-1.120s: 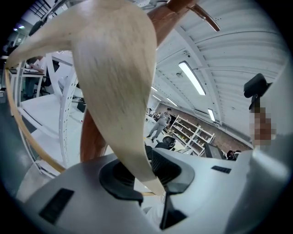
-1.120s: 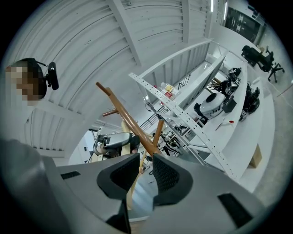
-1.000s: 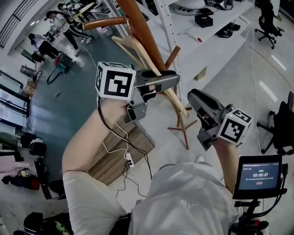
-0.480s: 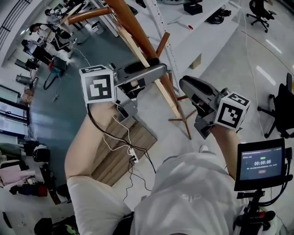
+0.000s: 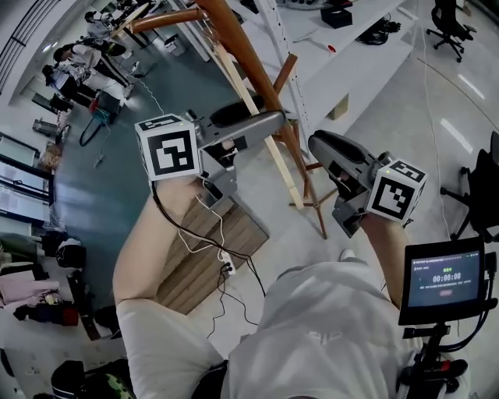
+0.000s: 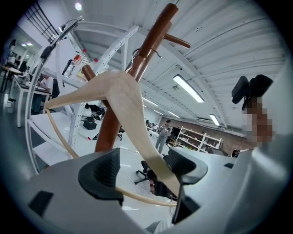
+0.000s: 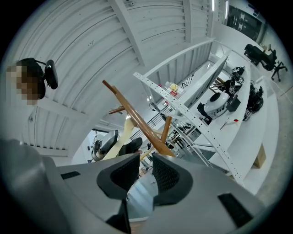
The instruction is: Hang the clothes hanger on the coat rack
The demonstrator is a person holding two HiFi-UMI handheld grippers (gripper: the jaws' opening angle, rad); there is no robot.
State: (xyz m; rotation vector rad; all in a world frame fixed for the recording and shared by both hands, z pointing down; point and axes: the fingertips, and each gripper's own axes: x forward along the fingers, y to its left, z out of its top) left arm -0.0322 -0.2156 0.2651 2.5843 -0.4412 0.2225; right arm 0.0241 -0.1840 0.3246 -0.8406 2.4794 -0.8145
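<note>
The jaws of the left gripper (image 6: 142, 169) have just been opening and stand wide, with one arm of the pale wooden clothes hanger (image 6: 123, 98) between them and its hook at the brown coat rack (image 6: 151, 41) pole, while the right gripper (image 7: 145, 171) is narrowly apart and empty.

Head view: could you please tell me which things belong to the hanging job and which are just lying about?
Job: clothes hanger, coat rack.
Lying about: wooden boards on the floor, power strip, office chair.

Screen on stand (image 5: 442, 279): timer 00:00:08; smaller print above unreadable.
</note>
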